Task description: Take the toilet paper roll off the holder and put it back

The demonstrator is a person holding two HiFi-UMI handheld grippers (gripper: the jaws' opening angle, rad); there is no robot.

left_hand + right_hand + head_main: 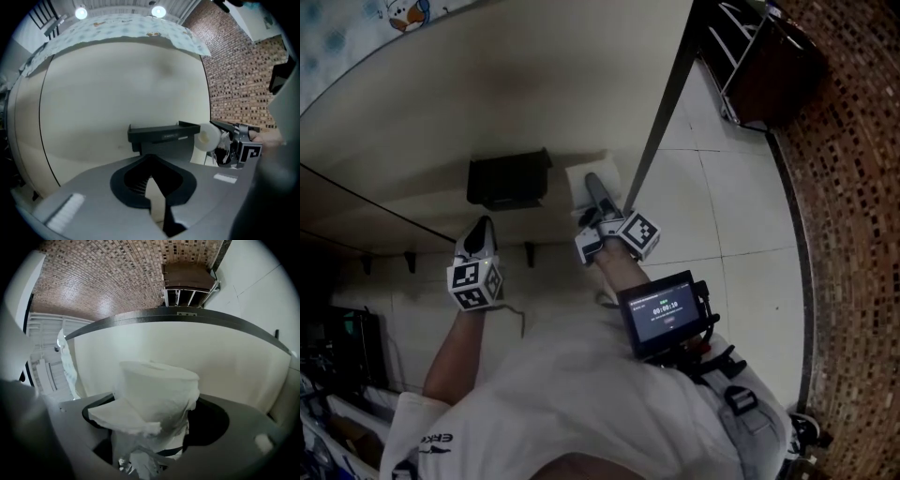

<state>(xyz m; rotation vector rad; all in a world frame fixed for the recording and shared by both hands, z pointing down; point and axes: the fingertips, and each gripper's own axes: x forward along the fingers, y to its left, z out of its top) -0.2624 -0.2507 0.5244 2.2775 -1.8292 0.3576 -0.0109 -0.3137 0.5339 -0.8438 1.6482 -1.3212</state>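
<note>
**roll held in the right gripper beside the wall holder**

head view – the person's two arms reach toward a cream wall [534,84]. the left gripper [480,231] points at the wall just below and left of the black holder [508,178], apart from it. the right gripper [594,195] sits at the holder's right side with the white toilet paper roll [577,182] at its tip. a small screen unit [666,314] is strapped at the person's chest. pale floor tiles [741,216] and a mosaic brick wall [853,187] lie to the right, with a dark rack [764,61] in the far corner.

left gripper view – the jaws are closed together with nothing between them. beyond them the holder [164,136] juts from the wall. the roll [207,137] is level with the holder's right end and just beside it; whether the two touch cannot be told. the right gripper [236,146] is behind the roll.

right gripper view – the jaws stand wide and clamp the roll [157,390], one on each side of it, so that it fills the gap between them. a loose sheet [119,417] hangs off the roll's left side, and crumpled paper trails below it. the cream wall is behind.
</note>
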